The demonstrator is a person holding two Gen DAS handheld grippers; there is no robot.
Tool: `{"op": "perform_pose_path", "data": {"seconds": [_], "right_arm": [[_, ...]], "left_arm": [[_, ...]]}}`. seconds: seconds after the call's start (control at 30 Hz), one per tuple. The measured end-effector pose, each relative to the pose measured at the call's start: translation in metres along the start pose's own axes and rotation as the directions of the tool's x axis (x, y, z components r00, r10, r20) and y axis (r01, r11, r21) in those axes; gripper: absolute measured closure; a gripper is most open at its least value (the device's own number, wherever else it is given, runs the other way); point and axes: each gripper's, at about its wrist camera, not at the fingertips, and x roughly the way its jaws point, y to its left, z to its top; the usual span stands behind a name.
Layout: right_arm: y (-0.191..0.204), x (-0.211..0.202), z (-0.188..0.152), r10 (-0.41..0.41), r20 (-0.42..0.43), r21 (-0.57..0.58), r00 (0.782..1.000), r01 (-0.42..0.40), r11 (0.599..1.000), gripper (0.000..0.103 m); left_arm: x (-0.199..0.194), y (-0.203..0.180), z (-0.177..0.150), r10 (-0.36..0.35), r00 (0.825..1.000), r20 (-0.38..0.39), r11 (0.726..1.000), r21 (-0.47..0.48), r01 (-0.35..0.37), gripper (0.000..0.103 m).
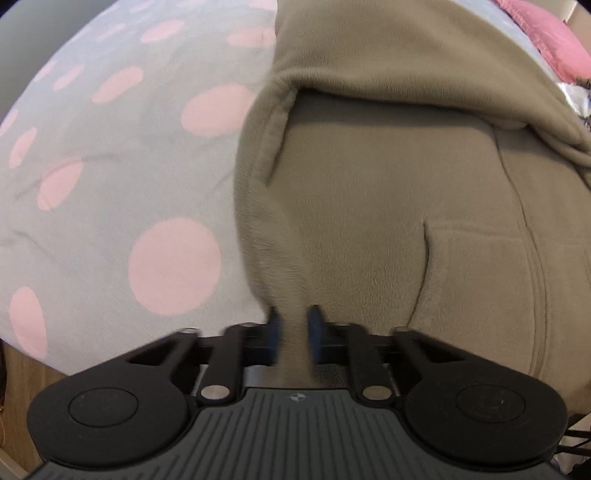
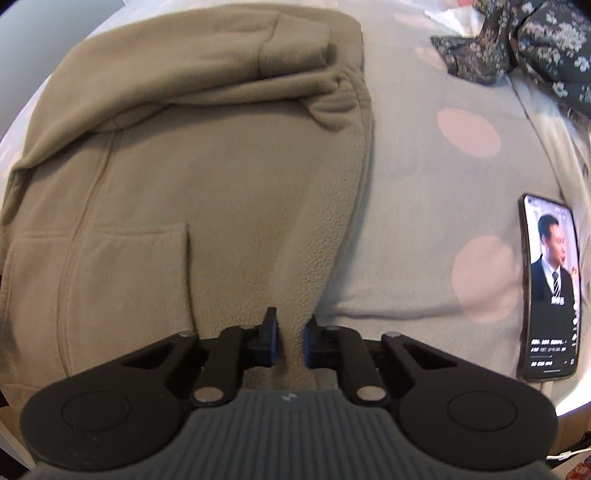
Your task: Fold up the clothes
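Note:
A tan fleece hoodie (image 1: 388,184) lies front up on a grey bedsheet with pink dots (image 1: 110,184). Its sleeves are folded across the chest and its front pocket shows. My left gripper (image 1: 294,332) is shut on the hoodie's bottom left corner, and the fabric bunches between the blue pads. In the right wrist view the same hoodie (image 2: 203,166) fills the left and middle. My right gripper (image 2: 290,339) is shut on its bottom right corner, where the fleece lining is turned outward.
A phone (image 2: 550,291) with a lit screen lies on the sheet (image 2: 424,221) to the right of the hoodie. A dark floral garment (image 2: 524,40) lies at the far right. A pink cloth (image 1: 550,33) lies at the far right of the left wrist view.

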Motion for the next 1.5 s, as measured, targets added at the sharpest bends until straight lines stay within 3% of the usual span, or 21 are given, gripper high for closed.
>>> {"op": "perform_pose_path", "data": {"seconds": [0.13, 0.33, 0.57, 0.77, 0.87, 1.0, 1.13, 1.27, 1.43, 1.5], "right_arm": [[-0.002, -0.021, 0.002, 0.029, 0.064, 0.02, 0.998, -0.031, 0.999, 0.09], [-0.008, -0.047, 0.019, 0.101, 0.161, 0.05, 0.982, -0.11, 0.993, 0.09], [-0.009, -0.06, 0.067, 0.113, 0.242, 0.009, 0.964, -0.119, 0.993, 0.09], [-0.016, -0.05, 0.117, 0.091, 0.308, 0.008, 0.947, -0.098, 0.995, 0.09], [-0.016, -0.039, 0.139, 0.083, 0.331, 0.013, 0.94, -0.093, 0.996, 0.09], [-0.01, -0.017, 0.158, 0.056, 0.31, 0.014, 0.949, -0.064, 0.998, 0.089], [-0.004, -0.002, 0.162, 0.026, 0.304, -0.011, 0.952, -0.024, 1.0, 0.086], [-0.003, 0.001, 0.159, 0.023, 0.309, -0.038, 0.951, -0.011, 0.999, 0.079], [-0.002, -0.014, 0.152, 0.01, 0.315, -0.058, 0.949, 0.009, 0.998, 0.073], [0.0, -0.022, 0.146, -0.019, 0.337, -0.074, 0.941, 0.047, 0.996, 0.063]], "left_arm": [[-0.026, 0.012, 0.003, -0.037, 0.996, 0.087, 0.998, -0.053, 0.041, 0.096], [-0.06, 0.028, 0.024, -0.096, 0.975, 0.2, 0.99, -0.083, 0.114, 0.096], [-0.081, 0.032, 0.062, -0.116, 0.958, 0.263, 0.992, -0.026, 0.127, 0.096], [-0.065, 0.028, 0.106, -0.111, 0.944, 0.312, 0.992, -0.027, 0.125, 0.096], [-0.05, 0.021, 0.127, -0.083, 0.937, 0.338, 0.995, -0.021, 0.095, 0.096], [-0.027, 0.005, 0.143, -0.012, 0.946, 0.323, 1.0, -0.01, 0.016, 0.096], [-0.008, -0.014, 0.148, 0.069, 0.946, 0.317, 0.995, 0.049, -0.089, 0.095], [-0.003, -0.024, 0.144, 0.108, 0.941, 0.321, 0.984, 0.1, -0.147, 0.094], [-0.022, -0.022, 0.135, 0.094, 0.936, 0.34, 0.986, 0.098, -0.135, 0.091], [-0.031, -0.02, 0.13, 0.088, 0.932, 0.353, 0.987, 0.099, -0.13, 0.089]]}}
